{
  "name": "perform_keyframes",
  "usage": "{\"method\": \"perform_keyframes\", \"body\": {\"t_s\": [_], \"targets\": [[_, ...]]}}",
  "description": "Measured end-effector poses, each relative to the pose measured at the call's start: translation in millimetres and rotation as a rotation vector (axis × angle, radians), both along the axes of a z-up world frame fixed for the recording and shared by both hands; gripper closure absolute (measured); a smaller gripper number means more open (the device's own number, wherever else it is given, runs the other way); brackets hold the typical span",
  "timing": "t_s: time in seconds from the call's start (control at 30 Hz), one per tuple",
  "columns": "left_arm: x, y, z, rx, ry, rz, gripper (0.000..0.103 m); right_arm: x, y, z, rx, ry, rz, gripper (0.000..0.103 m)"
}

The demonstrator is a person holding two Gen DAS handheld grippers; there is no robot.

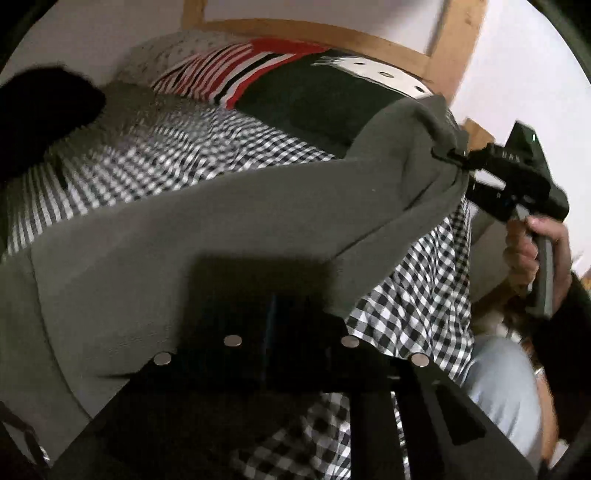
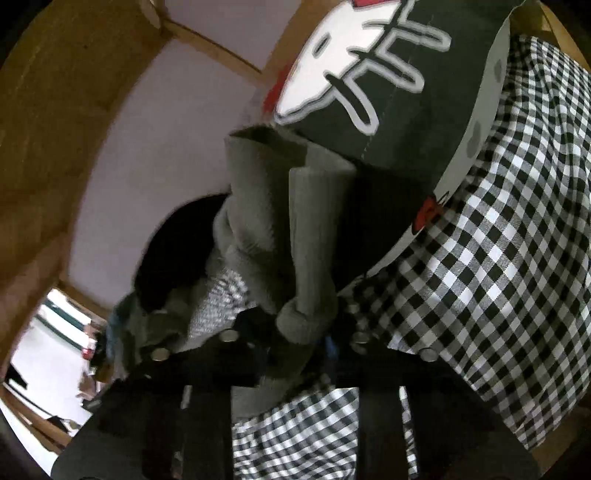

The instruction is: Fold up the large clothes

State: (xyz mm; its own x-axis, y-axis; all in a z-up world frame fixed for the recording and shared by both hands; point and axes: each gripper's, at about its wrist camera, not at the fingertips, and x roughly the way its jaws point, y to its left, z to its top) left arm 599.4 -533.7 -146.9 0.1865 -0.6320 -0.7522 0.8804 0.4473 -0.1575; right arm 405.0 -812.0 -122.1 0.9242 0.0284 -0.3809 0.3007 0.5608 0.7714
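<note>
Spread widest across both views: a black-and-white checked cover (image 1: 417,295) over a bed, running under everything else. At the far end, against a pale wall, a wooden frame (image 1: 332,31) with slanted beams. Lying over the checked cover, a large grey-green garment (image 1: 221,214), stretched in a broad band from lower left to upper right in the left wrist view and lifted off the cover at its far corner. Beyond it, a dark pillow (image 2: 388,122) printed with a white cartoon cat face, and beside that a red-and-white striped cushion (image 1: 221,70); further left, a black bundle (image 1: 40,110), blurred.

Left gripper (image 1: 266,295): pressed into the near edge of the garment, jaws drawn nearly together with grey-green cloth pinched between them. Right gripper (image 1: 454,157): seen from the left wrist camera at the garment's raised corner, jaws narrowed onto a bunched fold of it. Same grip close up in the right wrist view (image 2: 291,332): a thick ribbed roll of the garment squeezed between the two fingers, rising in folds toward the pillow.

Around the right gripper's handle, a bare hand (image 1: 532,251), dark sleeve behind it. Below, a patch of pale blue denim (image 1: 506,376).
</note>
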Motion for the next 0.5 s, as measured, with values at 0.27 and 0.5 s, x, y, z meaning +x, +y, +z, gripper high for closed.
{"method": "perform_keyframes", "body": {"t_s": [0.27,0.5], "targets": [[-25,8,-1,-0.023,-0.052,-0.01,0.095,-3,30,54,-0.069,-0.144,0.06,0.09],[-28,33,4,-0.088,-0.127,0.071,0.02,36,86,131,-0.151,-0.232,0.213,0.09]]}}
